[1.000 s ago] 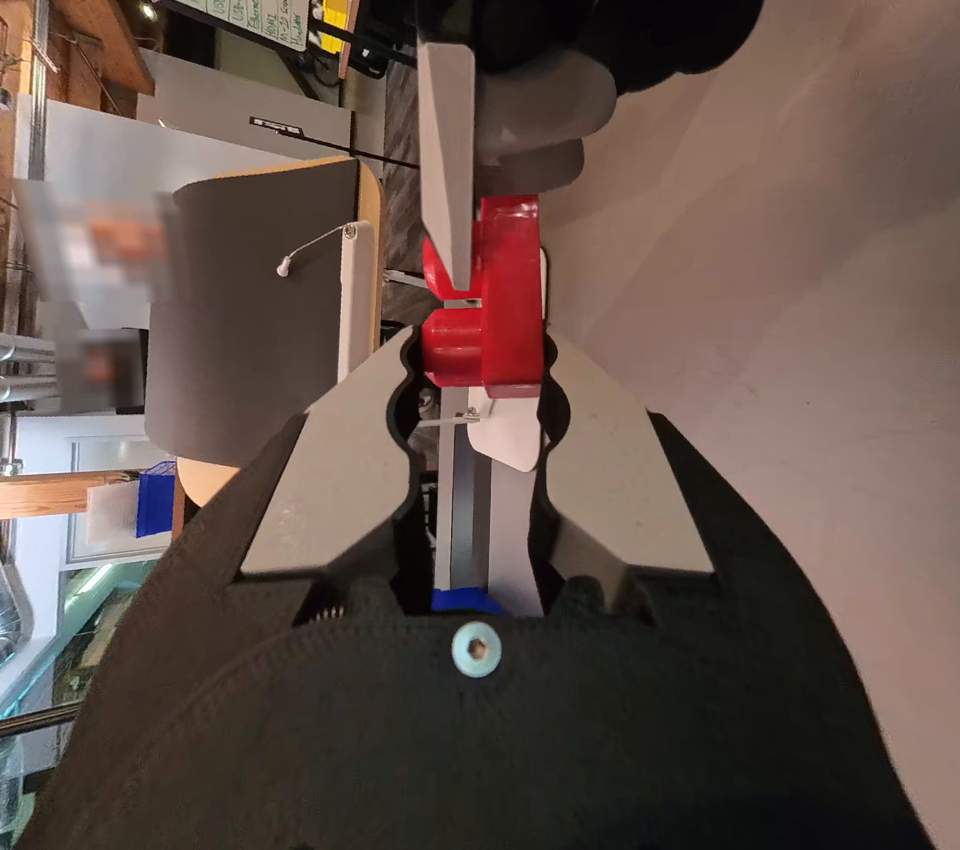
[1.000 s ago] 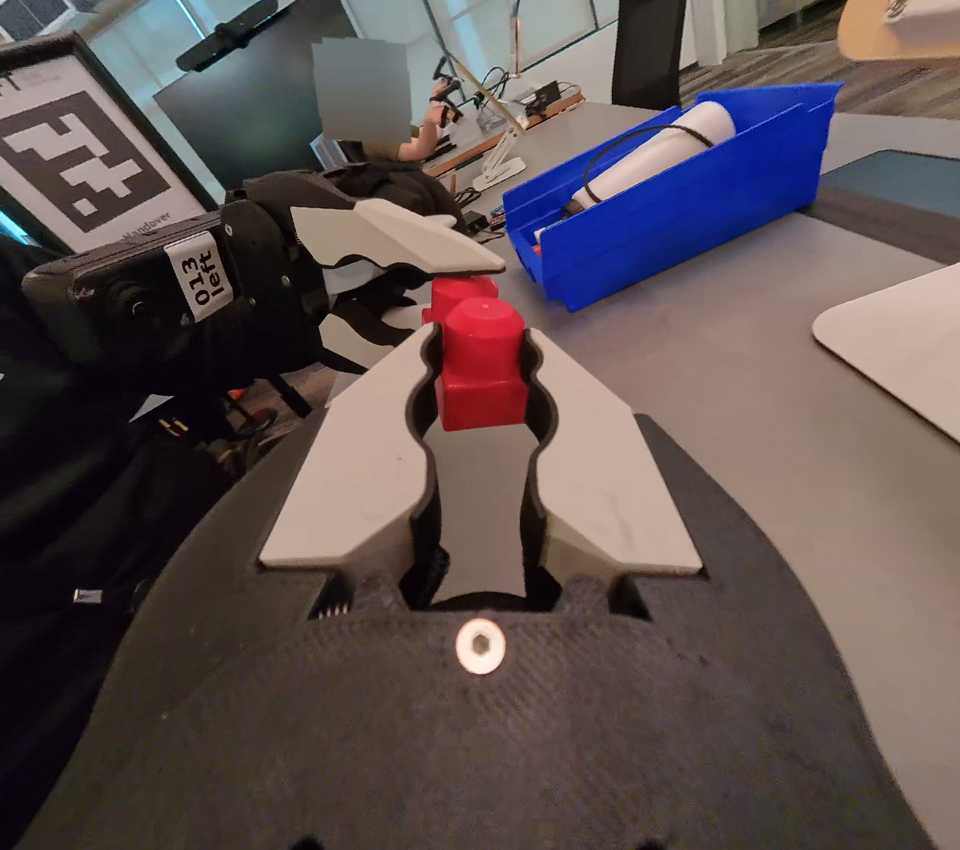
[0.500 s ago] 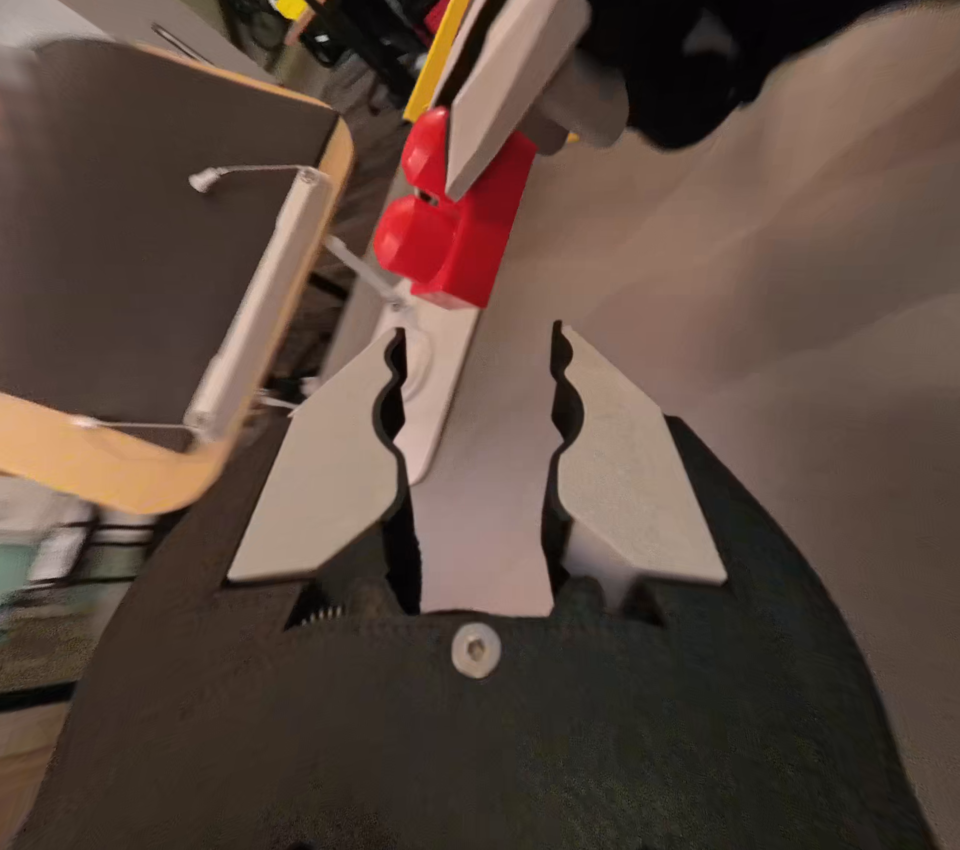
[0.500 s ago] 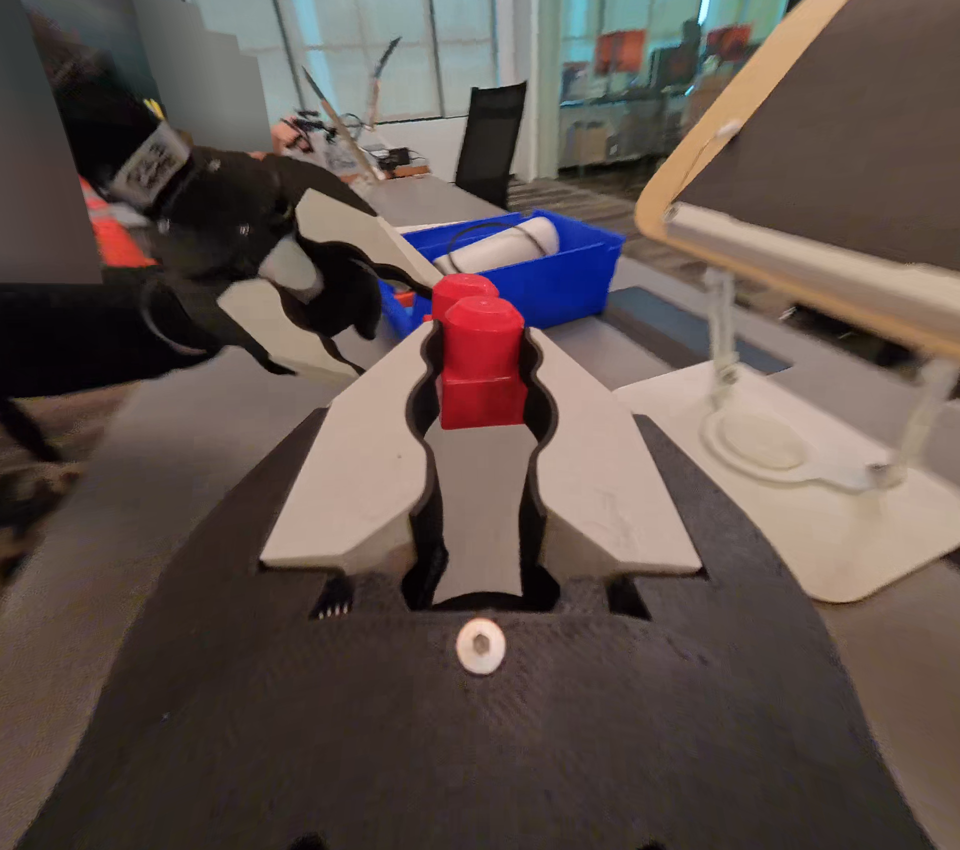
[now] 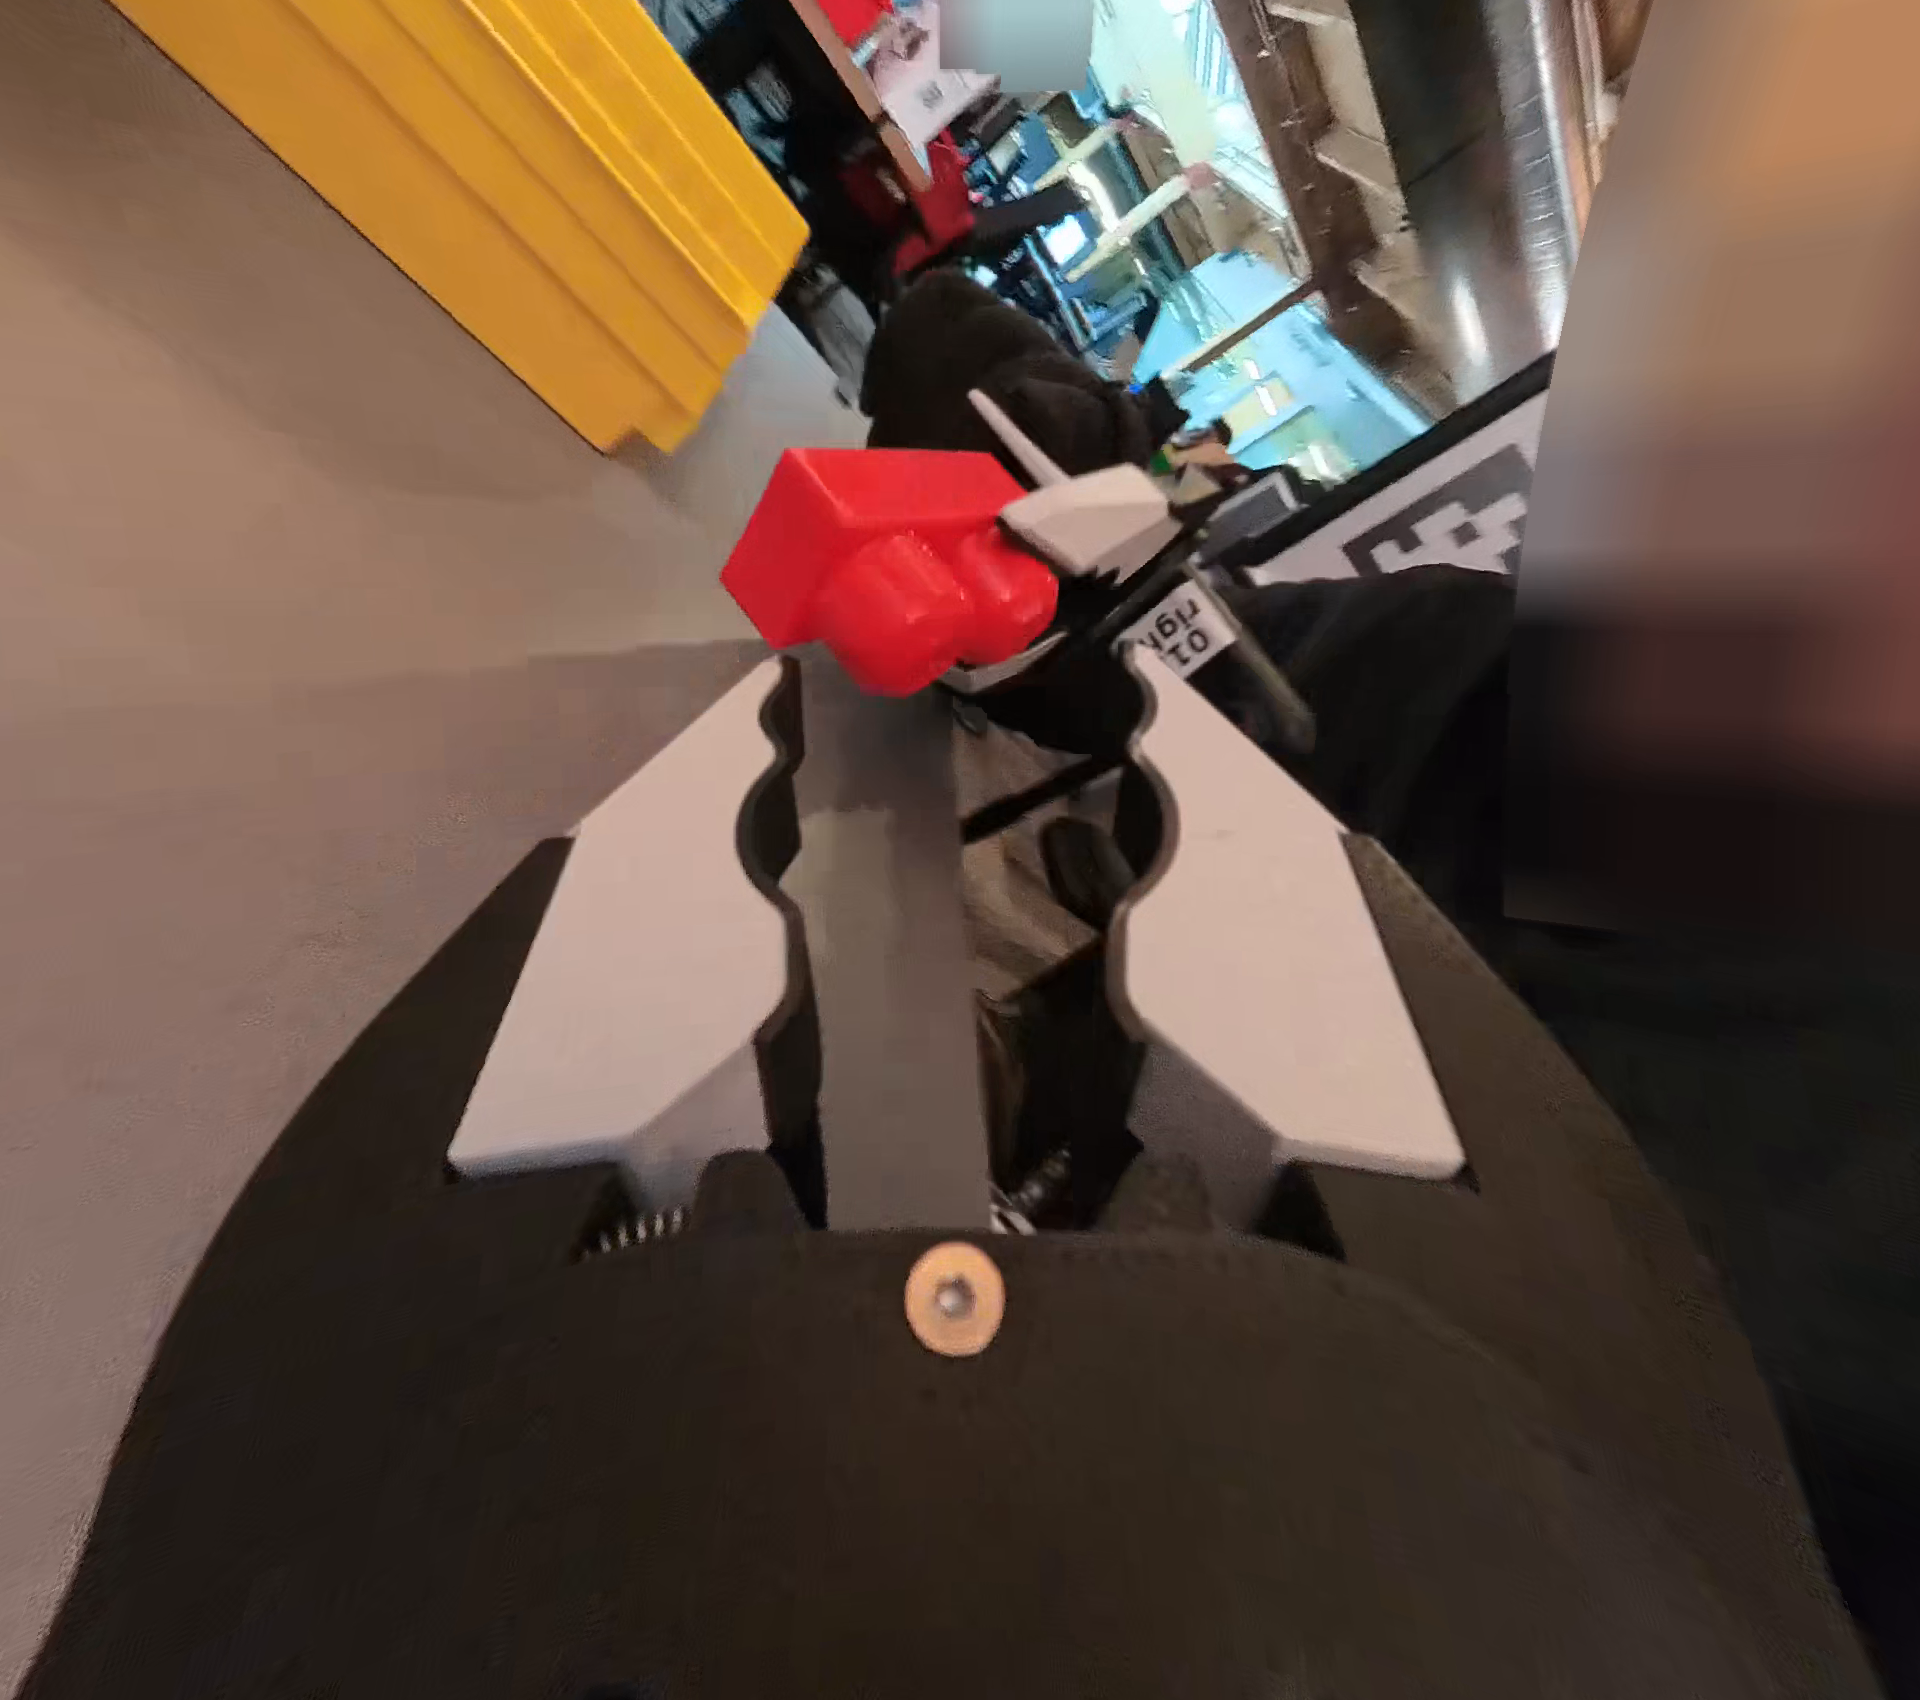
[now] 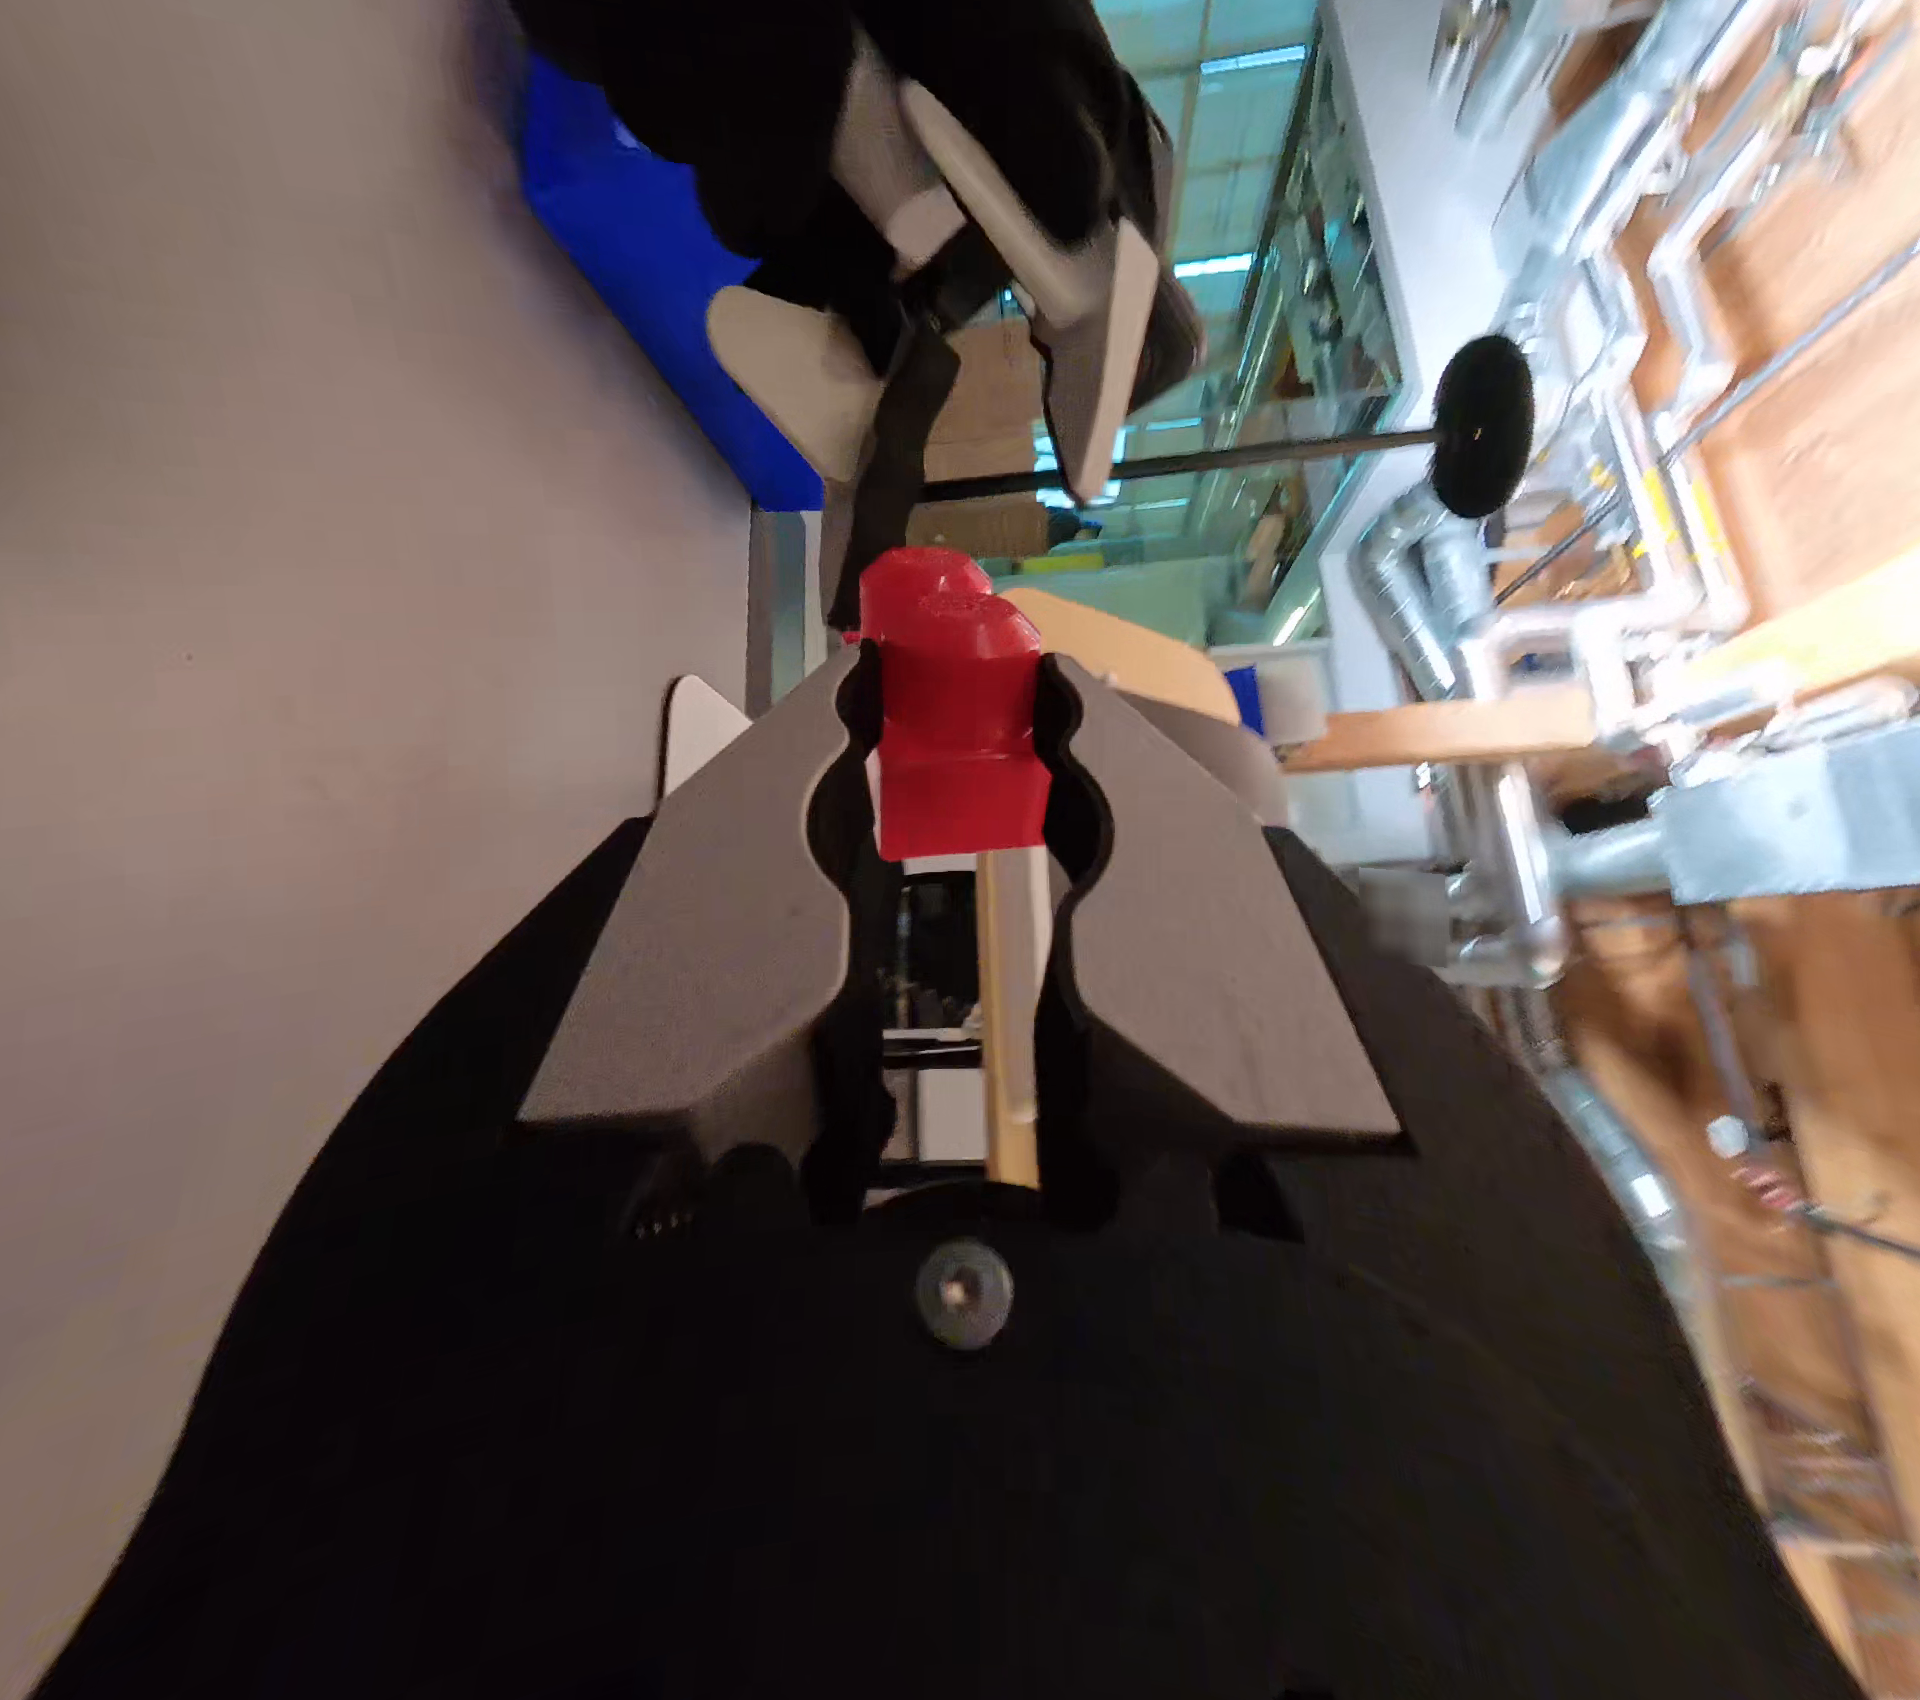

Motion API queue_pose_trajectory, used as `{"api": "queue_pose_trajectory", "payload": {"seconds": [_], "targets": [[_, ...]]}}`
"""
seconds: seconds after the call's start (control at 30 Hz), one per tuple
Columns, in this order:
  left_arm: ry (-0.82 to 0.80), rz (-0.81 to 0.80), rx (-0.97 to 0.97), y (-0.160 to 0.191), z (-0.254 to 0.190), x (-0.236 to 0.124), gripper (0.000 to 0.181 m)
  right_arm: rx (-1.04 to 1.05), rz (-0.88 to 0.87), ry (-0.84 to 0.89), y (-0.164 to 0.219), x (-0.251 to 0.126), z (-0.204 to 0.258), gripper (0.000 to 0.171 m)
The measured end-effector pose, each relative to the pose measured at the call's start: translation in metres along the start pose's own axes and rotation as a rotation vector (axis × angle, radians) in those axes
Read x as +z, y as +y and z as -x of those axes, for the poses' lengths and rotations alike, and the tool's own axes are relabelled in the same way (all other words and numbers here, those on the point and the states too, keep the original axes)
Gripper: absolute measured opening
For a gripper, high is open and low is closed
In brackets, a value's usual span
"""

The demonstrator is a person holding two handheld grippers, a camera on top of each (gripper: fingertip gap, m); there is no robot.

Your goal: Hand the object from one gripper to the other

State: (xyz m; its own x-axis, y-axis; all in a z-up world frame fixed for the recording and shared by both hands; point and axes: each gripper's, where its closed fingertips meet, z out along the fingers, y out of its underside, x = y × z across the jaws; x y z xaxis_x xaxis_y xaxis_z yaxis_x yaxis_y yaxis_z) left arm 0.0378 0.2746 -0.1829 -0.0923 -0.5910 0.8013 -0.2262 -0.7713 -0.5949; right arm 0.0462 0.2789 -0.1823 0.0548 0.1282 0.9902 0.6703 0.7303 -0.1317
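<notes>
Clamping the red block (image 6: 951, 746) by its studs above the counter (image 6: 312, 507), the right gripper (image 6: 954, 694) alone carries it; the left gripper (image 5: 961, 705) hangs released just short. Studs give a rounded hold, so a careless swing could twist the block free.

My left gripper (image 5: 961, 694) sits open and empty (right gripper (image 5: 1075, 523) grips the red block (image 5: 883, 570) just ahead).
</notes>
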Motion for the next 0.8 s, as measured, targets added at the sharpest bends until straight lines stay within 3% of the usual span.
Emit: {"api": "queue_pose_trajectory", "payload": {"seconds": [0.17,0.37,0.53,0.8], "targets": [[0.039,0.089,-0.079,0.017,-0.001,0.006,0.056,-0.188,-0.04,-0.008,-0.016,-0.001,0.007,0.027],[0.081,0.066,-0.124,0.021,0.0,0.008,0.04,-0.324,-0.089,-0.008,-0.026,-0.005,0.011,0.026],[0.113,0.054,-0.17,0.028,0.003,0.009,0.041,-0.354,-0.112,-0.023,-0.027,-0.008,0.018,0.027],[0.099,0.028,-0.089,0.032,0.005,0.011,0.03,-0.362,-0.124,-0.012,-0.028,-0.01,0.021,0.026]]}}
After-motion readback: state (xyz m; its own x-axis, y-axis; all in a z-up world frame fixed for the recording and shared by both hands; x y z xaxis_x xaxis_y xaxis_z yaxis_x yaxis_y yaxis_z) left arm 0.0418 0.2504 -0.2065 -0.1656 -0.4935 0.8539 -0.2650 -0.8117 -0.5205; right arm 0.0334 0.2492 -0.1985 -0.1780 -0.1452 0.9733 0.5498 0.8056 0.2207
